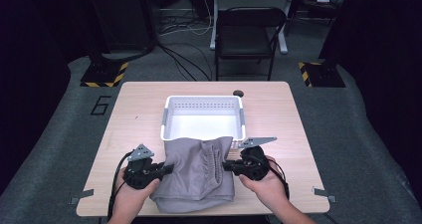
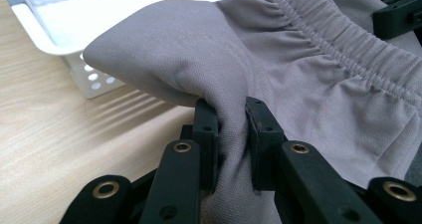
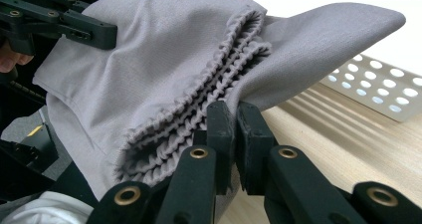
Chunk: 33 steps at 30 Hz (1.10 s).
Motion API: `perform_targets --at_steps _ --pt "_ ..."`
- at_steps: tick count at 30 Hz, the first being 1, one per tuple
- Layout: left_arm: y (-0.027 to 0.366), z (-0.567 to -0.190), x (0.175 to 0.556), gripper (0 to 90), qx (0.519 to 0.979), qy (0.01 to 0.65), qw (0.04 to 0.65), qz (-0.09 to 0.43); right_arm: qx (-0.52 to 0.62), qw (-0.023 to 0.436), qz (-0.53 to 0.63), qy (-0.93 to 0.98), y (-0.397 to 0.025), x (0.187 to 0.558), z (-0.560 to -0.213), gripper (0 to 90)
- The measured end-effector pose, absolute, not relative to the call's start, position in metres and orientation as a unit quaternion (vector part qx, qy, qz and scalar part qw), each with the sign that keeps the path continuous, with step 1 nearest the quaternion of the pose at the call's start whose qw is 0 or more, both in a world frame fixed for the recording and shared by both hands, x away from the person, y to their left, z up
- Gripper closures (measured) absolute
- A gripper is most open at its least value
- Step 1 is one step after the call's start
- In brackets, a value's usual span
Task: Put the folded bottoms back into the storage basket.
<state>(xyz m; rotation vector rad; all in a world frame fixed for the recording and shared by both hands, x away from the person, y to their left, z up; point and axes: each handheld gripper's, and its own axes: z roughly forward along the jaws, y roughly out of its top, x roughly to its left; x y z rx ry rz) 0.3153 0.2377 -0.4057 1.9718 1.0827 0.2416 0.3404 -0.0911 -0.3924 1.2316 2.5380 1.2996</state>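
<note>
At the tabletop's (image 1: 278, 114) near edge we grip the folded grey elastic-waisted cloth garment (image 1: 196, 171) in both claws, left claw (image 1: 169, 168) and right claw (image 1: 226, 166) each clamped on it, likely needing a forward lift into the white perforated plastic basket (image 1: 169, 115).

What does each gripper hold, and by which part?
Both hold the folded grey garment: the left gripper pinches a plain fold at its left edge, the right gripper clamps fabric beside the gathered elastic waistband.
</note>
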Motion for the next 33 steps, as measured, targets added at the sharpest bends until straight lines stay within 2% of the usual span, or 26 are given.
perform_targets --at_steps 13,33 --pt "0.237 -0.390 0.319 77.5 0.792 0.424 0.427 0.107 0.400 0.018 0.419 0.815 -0.094 0.344 -0.380 85.5" --pt "0.232 -0.370 0.342 77.5 0.804 0.410 0.415 0.119 0.376 0.052 0.387 0.840 -0.090 0.362 -0.359 85.5"
